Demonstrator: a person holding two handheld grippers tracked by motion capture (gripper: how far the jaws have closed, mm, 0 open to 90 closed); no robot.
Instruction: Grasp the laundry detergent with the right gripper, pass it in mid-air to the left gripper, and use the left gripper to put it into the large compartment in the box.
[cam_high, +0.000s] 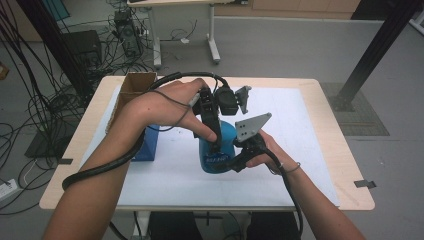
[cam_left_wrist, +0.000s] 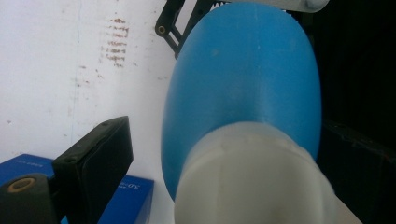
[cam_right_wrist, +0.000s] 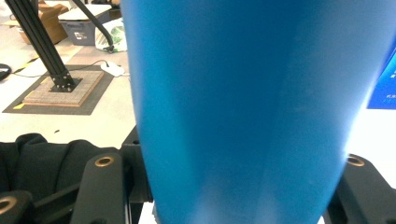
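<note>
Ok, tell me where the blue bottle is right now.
In the high view the blue bottle stands mid-table on the white mat, clamped by the right gripper, with the blue box to its left.

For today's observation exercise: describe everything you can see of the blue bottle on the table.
The blue bottle looks like smooth matte plastic, widening from a whitish translucent cap to a rounded body with white lettering low on its side. It stands roughly upright on the white table cover, beside a blue box. The right gripper is shut on its lower body; the left gripper's fingers straddle its top, contact unclear.
</note>
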